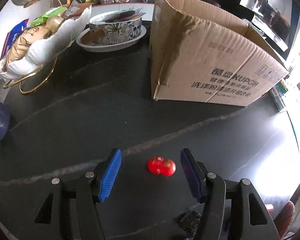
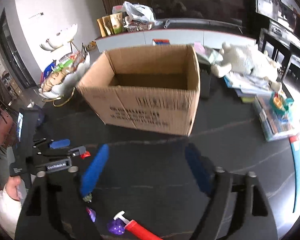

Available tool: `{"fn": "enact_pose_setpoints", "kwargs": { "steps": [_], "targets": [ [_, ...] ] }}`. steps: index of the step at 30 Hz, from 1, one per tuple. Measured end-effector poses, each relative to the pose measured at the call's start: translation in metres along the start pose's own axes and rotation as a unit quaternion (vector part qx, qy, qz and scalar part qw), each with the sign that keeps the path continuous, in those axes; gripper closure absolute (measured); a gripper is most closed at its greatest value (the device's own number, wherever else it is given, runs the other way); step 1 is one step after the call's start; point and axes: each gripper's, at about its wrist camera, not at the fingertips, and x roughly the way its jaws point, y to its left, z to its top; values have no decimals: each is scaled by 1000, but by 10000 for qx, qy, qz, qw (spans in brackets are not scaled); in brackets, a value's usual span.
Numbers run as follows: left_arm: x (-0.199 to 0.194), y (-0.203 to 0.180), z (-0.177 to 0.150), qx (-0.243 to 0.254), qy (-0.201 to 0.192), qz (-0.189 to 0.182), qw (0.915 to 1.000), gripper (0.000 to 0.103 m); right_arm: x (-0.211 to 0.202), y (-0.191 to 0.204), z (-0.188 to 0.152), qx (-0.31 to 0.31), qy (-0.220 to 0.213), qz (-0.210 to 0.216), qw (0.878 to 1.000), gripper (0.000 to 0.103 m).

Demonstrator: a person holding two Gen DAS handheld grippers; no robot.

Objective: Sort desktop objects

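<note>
Red toy framed between open jaws, not yet gripped

The left hand-held gripper (image 1: 151,172) is held released around the red toy (image 1: 161,166) on the table (image 1: 90,120); its rounded shape could be nudged away or squeezed out if closed off-centre. The right hand-held gripper (image 2: 146,170) is spread wide and empty near the cardboard box (image 2: 150,92).

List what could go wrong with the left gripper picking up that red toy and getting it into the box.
1. The red toy is small, rounded and two-lobed, lying loose between the open left gripper; it may squirt out or roll as the pads close.
2. The cardboard box has tall walls, so a low carry could hit its near wall.
3. The right gripper works close by; the two could collide.
</note>
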Motion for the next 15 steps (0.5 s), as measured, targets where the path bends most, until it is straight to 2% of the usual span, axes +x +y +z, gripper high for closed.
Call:
{"fn": "enact_pose_setpoints", "kwargs": {
  "steps": [2,6,10,15],
  "targets": [
    [0,-3,-3,54,-51,6,10000,45,5,-3,-6,69,96,150,9998,1],
    [4,-7,-7,88,-60,2,9999,45,11,-7,-18,146,230,109,9996,1],
    [13,-11,-12,184,108,195,9996,45,15,-8,-24,162,312,173,9992,1],
    [27,-4,-13,-37,256,77,9996,45,14,-9,-28,197,276,284,9990,1]
  ]
}}
